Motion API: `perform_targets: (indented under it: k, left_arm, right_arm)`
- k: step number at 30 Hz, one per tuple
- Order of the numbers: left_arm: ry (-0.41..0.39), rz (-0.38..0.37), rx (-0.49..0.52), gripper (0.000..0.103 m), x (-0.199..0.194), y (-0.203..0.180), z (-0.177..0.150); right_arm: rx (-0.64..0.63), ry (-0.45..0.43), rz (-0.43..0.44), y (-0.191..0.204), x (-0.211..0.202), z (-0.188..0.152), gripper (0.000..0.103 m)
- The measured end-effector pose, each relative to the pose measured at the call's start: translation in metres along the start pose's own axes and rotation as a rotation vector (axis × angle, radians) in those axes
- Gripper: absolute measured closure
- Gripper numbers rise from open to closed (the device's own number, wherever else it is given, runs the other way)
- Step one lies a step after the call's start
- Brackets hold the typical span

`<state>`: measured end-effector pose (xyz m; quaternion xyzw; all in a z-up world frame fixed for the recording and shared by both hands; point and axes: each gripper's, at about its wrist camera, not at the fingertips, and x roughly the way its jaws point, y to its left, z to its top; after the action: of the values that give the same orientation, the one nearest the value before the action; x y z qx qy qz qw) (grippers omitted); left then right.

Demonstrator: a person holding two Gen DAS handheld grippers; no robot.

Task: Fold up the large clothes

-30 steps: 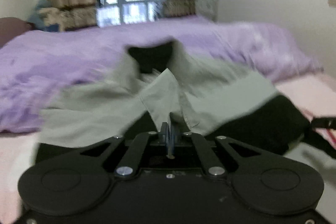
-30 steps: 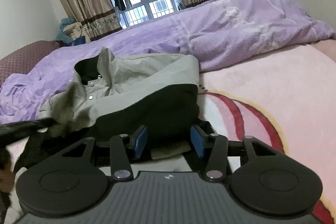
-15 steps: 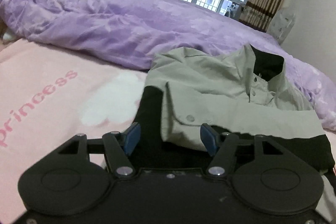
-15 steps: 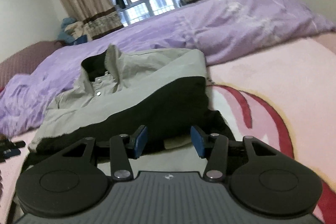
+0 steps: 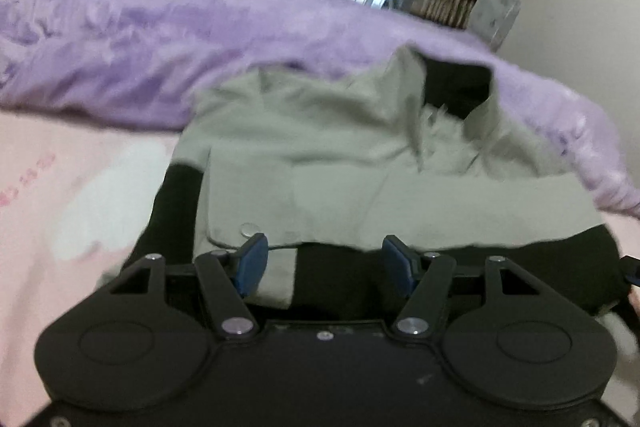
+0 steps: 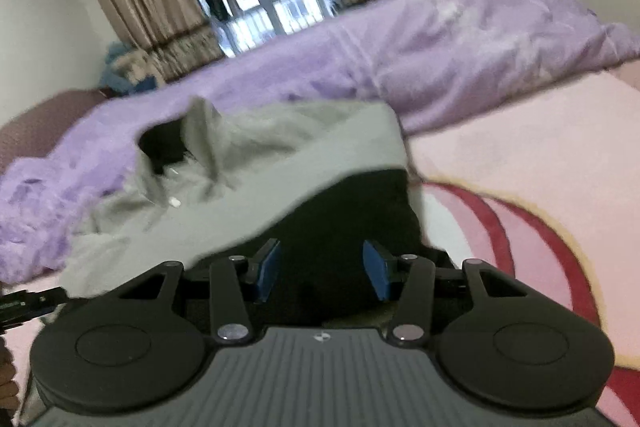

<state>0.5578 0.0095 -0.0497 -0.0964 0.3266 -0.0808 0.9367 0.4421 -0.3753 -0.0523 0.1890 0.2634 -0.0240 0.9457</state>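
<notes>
- Left wrist view: the left hand-held gripper point(image 5: 325, 261) has its jaws spread wide with nothing pinched. A second ago it was clamped tight on the grey flap, so that fold has been let go and laid down. The jacket point(image 5: 360, 163) (grey top, black lower half) sits on the bed point(image 5: 60, 187) right ahead at 12 o'clock, with the cuff point(image 5: 240, 211) and its snap just off the left pad point(image 5: 252, 259) at about 11 o'clock. The collar point(image 5: 416, 95) stands up at 1 o'clock against the purple duvet point(image 5: 160, 43). Blurry frame, so the hand is probably moving.
- Right wrist view: the right hand-held gripper point(image 6: 320, 269) is open wide too, same as half a second back, holding nothing. The black hem part of the jacket point(image 6: 248, 187) fills the gap between the pads at 12 o'clock; can't tell if they touch the cloth. Collar at 10 o'clock, pink bed sheet at 3 o'clock.
- My read: sleeve fold is done, both grippers are lined up at the hem, so next is likely grabbing it to fold bottom over top.
</notes>
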Motion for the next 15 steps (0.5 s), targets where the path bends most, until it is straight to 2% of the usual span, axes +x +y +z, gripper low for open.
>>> perform_targets:
  k: [1,3,7,11,13,15]
  left_arm:
    - [0.015,0.013,0.002,0.039,0.007,0.003,-0.004]
    - [0.048,0.019,-0.005,0.039,0.018,0.011,-0.011]
    - [0.033,0.005,0.024,0.038,0.019,0.013,-0.017]
    - [0.034,-0.011,0.0,0.039,0.006,0.013,-0.008]
    - [-0.006,-0.029,0.014,0.038,-0.008,0.009,0.0]
    - [-0.044,-0.019,0.074,0.038,-0.015,-0.003,0.009]
  right_arm:
    - [0.002,0.019,-0.02,-0.003,0.008,-0.003,0.049]
    - [0.012,0.043,-0.033,-0.012,0.02,-0.012,0.061]
    - [0.04,0.02,0.004,-0.023,0.019,-0.022,0.062]
    - [0.039,0.042,-0.02,-0.015,0.013,-0.014,0.061]
    - [0.024,0.005,-0.02,-0.007,0.006,-0.006,0.06]
    - [-0.01,-0.041,-0.018,0.001,0.003,0.005,0.059]
